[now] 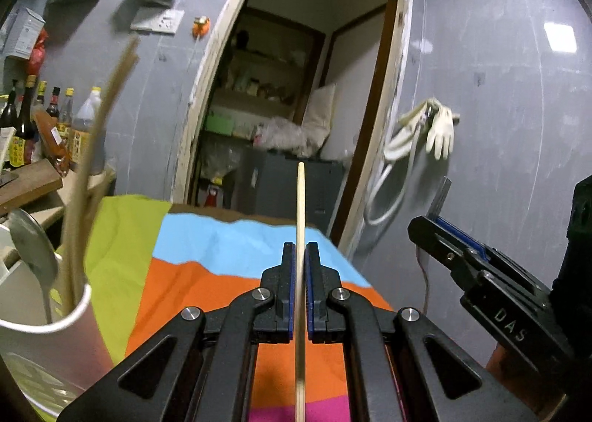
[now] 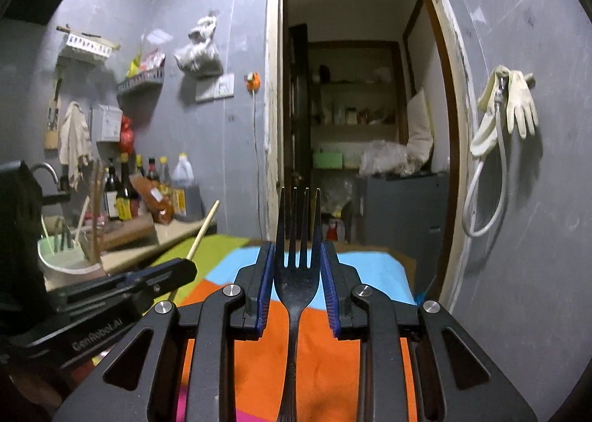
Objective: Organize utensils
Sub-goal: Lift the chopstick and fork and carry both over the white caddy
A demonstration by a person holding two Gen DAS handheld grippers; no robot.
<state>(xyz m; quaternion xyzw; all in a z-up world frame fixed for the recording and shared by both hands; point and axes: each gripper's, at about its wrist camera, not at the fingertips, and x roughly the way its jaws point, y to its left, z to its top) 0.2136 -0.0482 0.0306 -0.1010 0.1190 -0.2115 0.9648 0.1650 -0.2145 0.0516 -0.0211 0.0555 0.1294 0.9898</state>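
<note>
My left gripper is shut on a single wooden chopstick that points forward and up, above the striped cloth. A white cup at the left holds several chopsticks and a metal spoon. My right gripper is shut on a dark metal fork, tines up. The right gripper also shows at the right of the left wrist view, with the fork's tines sticking out. The left gripper and its chopstick show at the left of the right wrist view.
A counter at the left carries sauce bottles, a cutting board and a green bowl of utensils. An open doorway lies ahead. Gloves and a hose hang on the right wall.
</note>
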